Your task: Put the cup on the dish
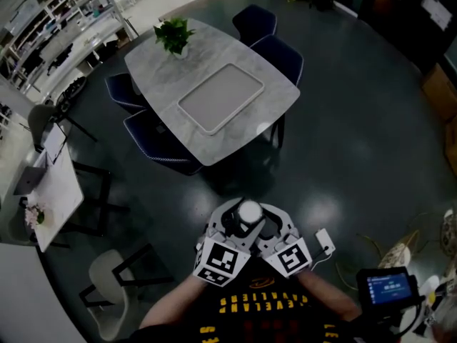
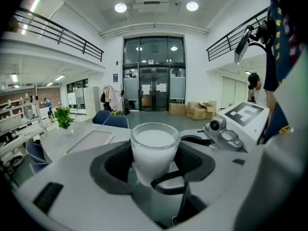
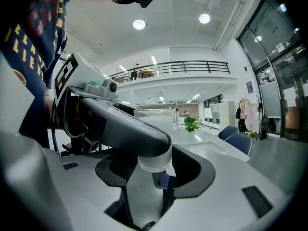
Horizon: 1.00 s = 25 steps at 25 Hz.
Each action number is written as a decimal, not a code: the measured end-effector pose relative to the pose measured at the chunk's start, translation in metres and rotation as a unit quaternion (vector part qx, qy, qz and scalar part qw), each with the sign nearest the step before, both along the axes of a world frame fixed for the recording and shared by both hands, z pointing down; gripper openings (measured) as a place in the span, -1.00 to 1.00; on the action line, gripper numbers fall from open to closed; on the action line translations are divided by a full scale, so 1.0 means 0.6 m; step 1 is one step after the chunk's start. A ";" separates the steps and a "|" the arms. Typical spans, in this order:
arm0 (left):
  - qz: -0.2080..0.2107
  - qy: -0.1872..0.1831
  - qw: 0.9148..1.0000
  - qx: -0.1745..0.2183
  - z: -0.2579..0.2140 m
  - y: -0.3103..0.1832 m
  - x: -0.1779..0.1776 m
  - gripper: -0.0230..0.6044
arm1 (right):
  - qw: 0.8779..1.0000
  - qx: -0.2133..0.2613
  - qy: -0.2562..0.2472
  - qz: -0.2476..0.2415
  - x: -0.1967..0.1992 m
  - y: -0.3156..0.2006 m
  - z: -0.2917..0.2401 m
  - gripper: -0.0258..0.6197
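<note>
From the head view only the rim of the cup shows; its sides are hidden among the jaws. In the right gripper view the left gripper covers the cup's upper part. 4 chairs sit partly under the counter.

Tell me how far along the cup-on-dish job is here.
Done: the cup is picked up. In hand: it sits between the jaws of the left gripper and right gripper, away from the table. Left: carrying it over and setting it on the empty dish.
</note>
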State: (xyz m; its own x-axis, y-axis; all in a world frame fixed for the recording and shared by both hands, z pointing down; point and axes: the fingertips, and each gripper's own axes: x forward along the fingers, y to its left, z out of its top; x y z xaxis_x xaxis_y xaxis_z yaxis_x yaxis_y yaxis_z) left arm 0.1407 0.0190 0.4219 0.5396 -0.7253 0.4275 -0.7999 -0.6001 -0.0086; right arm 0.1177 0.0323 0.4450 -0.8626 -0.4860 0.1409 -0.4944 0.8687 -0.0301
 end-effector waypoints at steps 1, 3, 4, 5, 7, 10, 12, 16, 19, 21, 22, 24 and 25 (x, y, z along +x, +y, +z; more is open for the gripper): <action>0.000 0.001 1.000 -0.001 0.002 -0.003 -0.002 -0.09 | 1.000 0.000 0.003 -0.001 -0.001 -0.003 0.002 -0.21; 0.000 0.003 1.000 -0.001 0.008 -0.021 -0.002 -0.09 | 1.000 0.002 0.009 -0.003 -0.001 -0.021 0.009 -0.21; 0.001 0.005 1.000 -0.001 0.010 -0.035 0.000 -0.09 | 1.000 0.002 0.011 -0.002 0.001 -0.035 0.011 -0.21; 0.002 0.007 1.000 -0.001 0.011 -0.051 0.001 -0.09 | 1.000 0.002 0.012 0.000 0.002 -0.051 0.012 -0.21; 0.007 0.010 1.000 0.002 0.012 -0.079 0.001 -0.09 | 1.000 0.002 0.015 0.006 0.002 -0.079 0.014 -0.21; 0.017 0.013 1.000 0.005 0.014 -0.119 -0.001 -0.09 | 1.000 0.005 0.024 0.014 0.000 -0.121 0.016 -0.21; 0.021 0.012 1.000 0.006 0.017 -0.150 -0.005 -0.09 | 0.999 0.013 0.034 0.018 -0.005 -0.153 0.018 -0.21; 0.022 0.009 1.000 0.005 0.031 -0.218 -0.035 -0.09 | 0.998 0.027 0.056 0.020 -0.035 -0.225 0.024 -0.21; 0.019 0.001 1.000 -0.004 0.035 -0.274 -0.066 -0.09 | 0.998 0.017 0.054 0.023 -0.066 -0.280 0.027 -0.21; 0.017 -0.002 1.000 -0.008 0.037 -0.308 -0.087 -0.09 | 0.998 0.012 0.057 0.023 -0.086 -0.314 0.029 -0.21; 0.016 -0.003 1.000 -0.010 0.038 -0.325 -0.098 -0.09 | 0.998 0.010 0.060 0.023 -0.097 -0.331 0.031 -0.21; 0.013 -0.001 1.000 -0.012 0.041 -0.355 -0.120 -0.09 | 0.998 0.006 0.064 0.023 -0.118 -0.362 0.033 -0.21; 0.013 0.002 1.000 -0.014 0.041 -0.368 -0.130 -0.09 | 0.997 0.006 0.068 0.021 -0.128 -0.374 0.034 -0.21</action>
State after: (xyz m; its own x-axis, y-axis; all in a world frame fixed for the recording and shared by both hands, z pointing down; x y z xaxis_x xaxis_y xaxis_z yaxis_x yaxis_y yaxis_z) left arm 0.0624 -0.2019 0.4466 0.5593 -0.6992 0.4453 -0.7843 -0.6203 0.0109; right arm 0.0407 -0.1923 0.4654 -0.8142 -0.5245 0.2491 -0.5299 0.8465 0.0506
